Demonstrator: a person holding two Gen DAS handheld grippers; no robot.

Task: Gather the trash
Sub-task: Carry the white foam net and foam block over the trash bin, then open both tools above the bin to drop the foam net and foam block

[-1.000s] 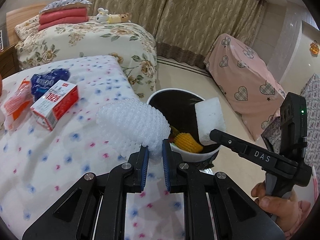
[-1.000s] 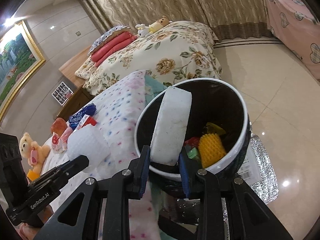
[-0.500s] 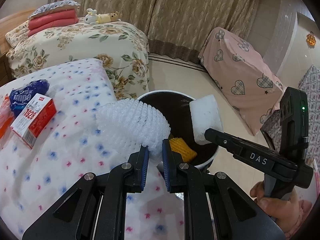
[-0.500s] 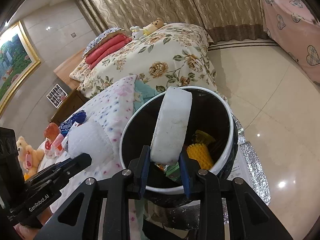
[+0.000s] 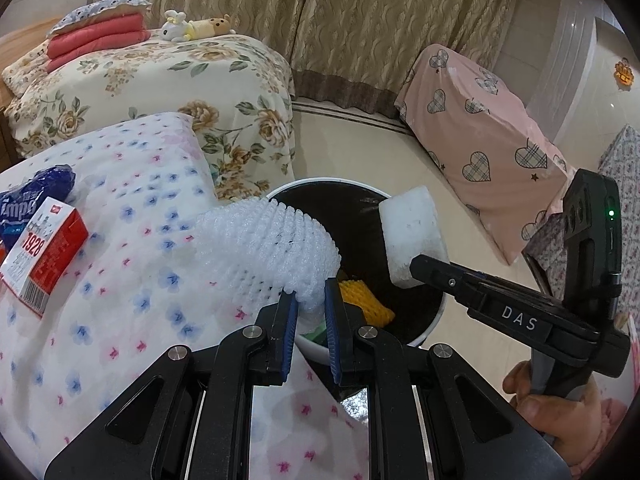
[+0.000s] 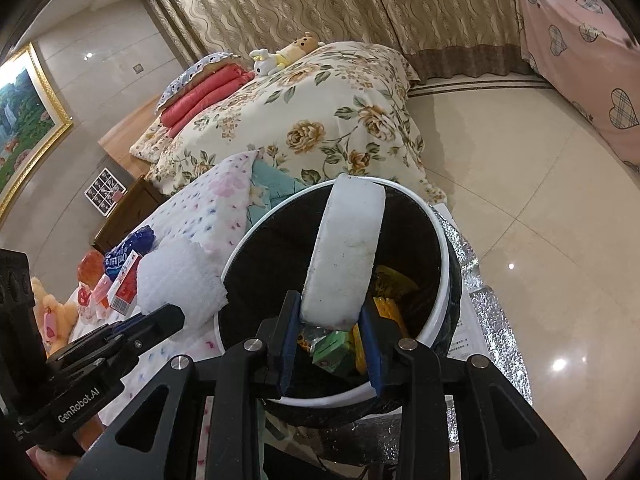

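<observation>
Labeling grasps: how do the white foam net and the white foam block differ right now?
The foam net is a soft, open-mesh sleeve; the foam block is a solid slab. The left gripper pinches the net at one end, beside the bin; the right gripper holds the block above the bin's mouth. Both are white foam.

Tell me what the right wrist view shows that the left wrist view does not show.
Only the right wrist view shows the framed painting, the silver foil mat beside the bin, the green box inside it, and the right gripper at the foam block's lower end. Only the left wrist view shows the person's hand and the left gripper shut on the white foam net. Both show the trash bin, yellow foam net and red carton.
</observation>
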